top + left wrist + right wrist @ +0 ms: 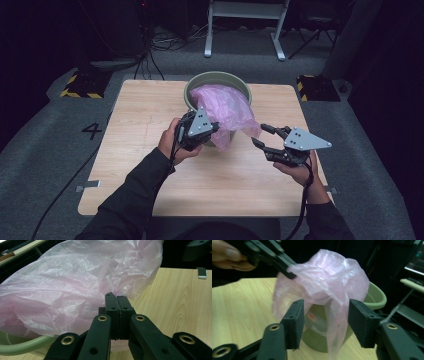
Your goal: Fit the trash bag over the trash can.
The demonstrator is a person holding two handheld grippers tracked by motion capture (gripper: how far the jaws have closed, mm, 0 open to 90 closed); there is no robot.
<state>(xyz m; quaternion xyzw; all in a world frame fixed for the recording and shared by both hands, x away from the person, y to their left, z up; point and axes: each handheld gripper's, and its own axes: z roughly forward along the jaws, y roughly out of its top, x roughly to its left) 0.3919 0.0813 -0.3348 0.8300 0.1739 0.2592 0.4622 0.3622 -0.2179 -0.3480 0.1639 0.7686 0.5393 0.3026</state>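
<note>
the left hand-held gripper (212, 131) pinches the pink bag's (225, 107) edge, holding it taut over the green bin (192, 85) on the surface (135, 120); the right hand-held gripper (260, 136) waits with jaws apart, film between them, likely to grab another edge.

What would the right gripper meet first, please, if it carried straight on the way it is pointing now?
Most likely the pink plastic bag: the right gripper has its jaws open, with a hanging fold of the bag in line between them. The green bin stands just behind it, though depth is hard to judge.
</note>
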